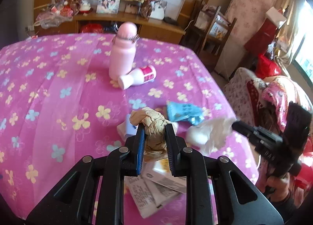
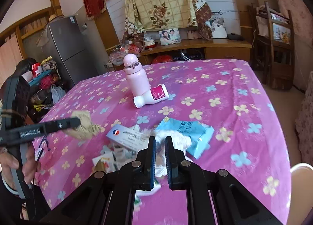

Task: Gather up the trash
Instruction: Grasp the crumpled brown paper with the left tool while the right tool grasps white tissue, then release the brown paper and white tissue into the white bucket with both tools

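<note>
While the left wrist view looks across a pink flowered bedspread point(image 1: 49, 92), the left gripper point(image 1: 154, 129) pinches a crumpled beige wad point(image 1: 154, 125) between its blue-padded fingers point(image 1: 141, 143), jaws closed down to the wad's width. The wad is creased and lumpy and bulges out above the fingertips. Under the gripper lie a flattened carton point(image 1: 156, 191) and printed paper. At 1 o'clock from the wad sits a torn blue wrapper point(image 1: 183, 112), and at 3 o'clock a blurred white tissue point(image 1: 209, 133) is held in the tip of the right gripper point(image 1: 237, 124). Farther off at 12 o'clock a pink flask point(image 1: 123, 51) stands upright, with a white bottle point(image 1: 138, 77) lying on its side and touching its base.

From the right wrist view, the right gripper point(image 2: 160, 143) has its jaws nearly closed on the white tissue point(image 2: 174, 139), soft and ruffled, which spills out on both sides. The blue wrapper point(image 2: 193, 135) lies at 2 o'clock, touching the tissue, and a white-and-blue box point(image 2: 127, 137) lies at 10 o'clock. At 9 o'clock the left gripper point(image 2: 77, 122) holds the beige wad point(image 2: 84, 127) above the bedspread point(image 2: 244, 127); it is blurred. The flask point(image 2: 137, 76) and bottle point(image 2: 150, 96) are at 12 o'clock.
</note>
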A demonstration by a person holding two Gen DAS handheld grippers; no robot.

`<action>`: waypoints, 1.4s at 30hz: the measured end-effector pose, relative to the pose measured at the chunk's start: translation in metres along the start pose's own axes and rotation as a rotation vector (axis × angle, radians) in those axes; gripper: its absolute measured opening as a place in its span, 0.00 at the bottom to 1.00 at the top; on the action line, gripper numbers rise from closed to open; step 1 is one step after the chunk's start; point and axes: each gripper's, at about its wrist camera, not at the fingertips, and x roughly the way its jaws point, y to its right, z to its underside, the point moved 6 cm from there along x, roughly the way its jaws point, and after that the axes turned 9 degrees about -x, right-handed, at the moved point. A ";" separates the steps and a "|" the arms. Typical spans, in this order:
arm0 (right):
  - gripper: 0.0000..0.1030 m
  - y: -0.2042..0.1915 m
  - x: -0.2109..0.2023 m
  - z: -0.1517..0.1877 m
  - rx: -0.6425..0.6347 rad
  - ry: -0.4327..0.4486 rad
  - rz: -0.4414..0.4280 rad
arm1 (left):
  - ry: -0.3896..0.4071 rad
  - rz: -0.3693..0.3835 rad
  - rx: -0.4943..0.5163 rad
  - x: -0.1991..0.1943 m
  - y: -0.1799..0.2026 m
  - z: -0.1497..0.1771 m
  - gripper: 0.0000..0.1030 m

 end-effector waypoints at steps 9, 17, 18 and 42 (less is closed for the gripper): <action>0.21 0.020 -0.033 0.051 0.041 -0.103 0.051 | 0.012 0.078 0.068 -0.029 0.057 0.018 0.18; 0.68 0.050 0.013 0.092 0.067 -0.221 0.176 | -0.024 0.090 0.125 -0.028 0.087 0.043 0.18; 0.68 0.055 0.018 0.098 0.082 -0.243 0.199 | -0.026 0.088 0.131 -0.029 0.089 0.045 0.18; 0.14 0.096 -0.102 0.107 0.139 -0.074 0.249 | -0.113 0.162 0.287 0.016 0.196 0.101 0.18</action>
